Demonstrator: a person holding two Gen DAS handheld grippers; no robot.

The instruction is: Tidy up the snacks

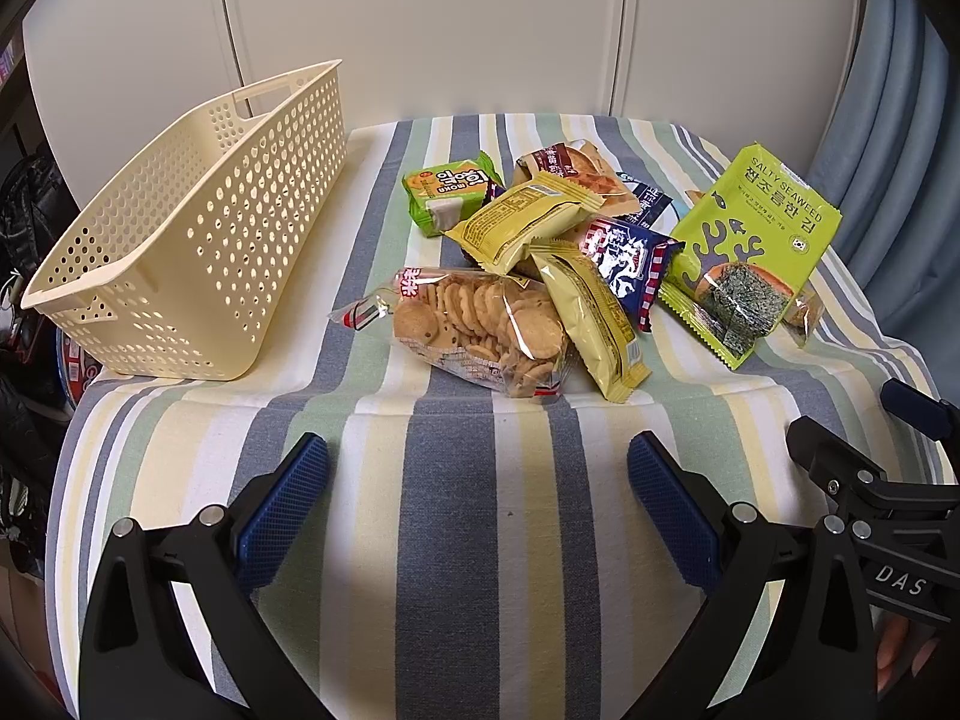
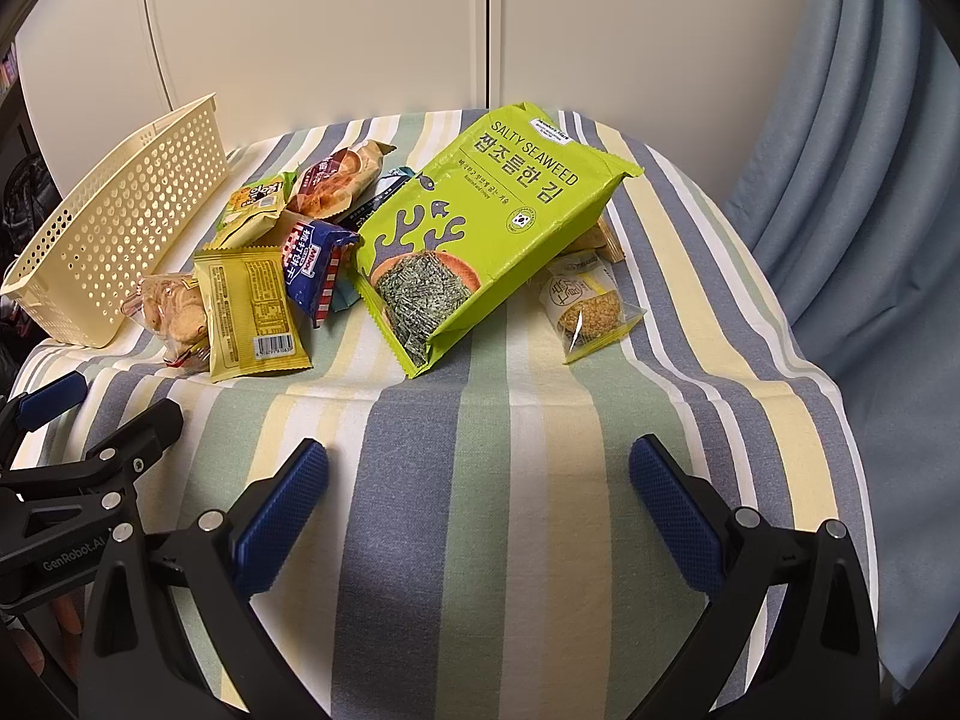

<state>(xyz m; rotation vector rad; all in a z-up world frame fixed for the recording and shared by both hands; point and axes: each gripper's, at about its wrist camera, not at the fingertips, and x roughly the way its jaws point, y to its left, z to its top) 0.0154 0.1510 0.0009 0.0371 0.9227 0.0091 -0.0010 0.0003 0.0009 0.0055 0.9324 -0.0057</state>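
The green seaweed bag [image 2: 480, 228] reads "SALTY SEAWEED" above large Korean lettering. "GenRobot.AI" is printed on the left gripper [image 2: 78, 555] body seen from the right wrist, and "DAS" on the right gripper [image 1: 900, 585] body seen from the left wrist. The small green packet [image 1: 450, 192] seems to say "MOKA", upside down and too small to be sure.

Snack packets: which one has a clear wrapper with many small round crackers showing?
The cracker bag at the pile's near-left edge, closest to the basket. The other packets there are printed, opaque wrappers.
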